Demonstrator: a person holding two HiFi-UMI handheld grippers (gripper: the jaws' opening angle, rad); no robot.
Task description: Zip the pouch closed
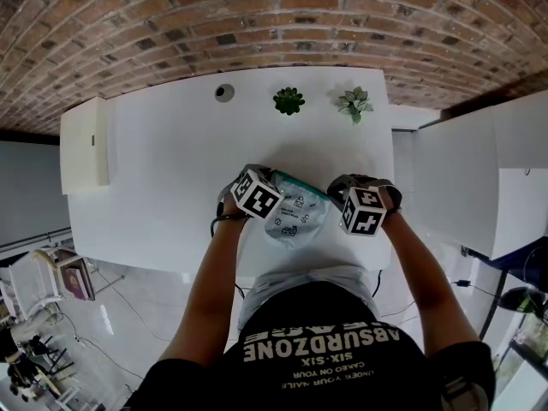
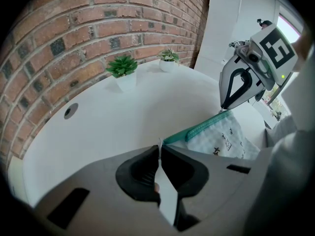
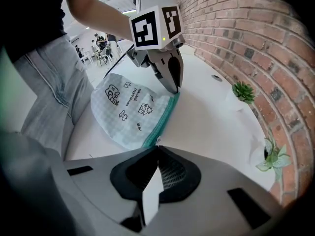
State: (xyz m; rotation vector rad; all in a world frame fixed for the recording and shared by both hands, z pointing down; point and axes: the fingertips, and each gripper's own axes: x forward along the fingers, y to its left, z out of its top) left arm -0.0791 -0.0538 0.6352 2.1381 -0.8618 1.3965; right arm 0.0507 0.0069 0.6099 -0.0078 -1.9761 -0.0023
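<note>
- The pouch [image 1: 298,217] lies flat on the white worktop [image 1: 171,161], near its front edge and straight before the person, spanning the gap between the two grippers.
- The left gripper [image 2: 159,149] has its jaws pressed together on a thin bit of fabric at one end of the teal zip strip [image 2: 202,128]. It probably serves as an anchor, so the pouch does not slide when the zip is drawn.
- The right gripper [image 3: 157,146] has its jaws closed tight at the opposite end of the strip and seems to pinch it there. The pull tab is too small to make out.
- Both grippers point steeply down onto the strip's ends, which likely keeps it taut and straight.
- I cannot tell whether the zip is shut along its whole length.
</note>
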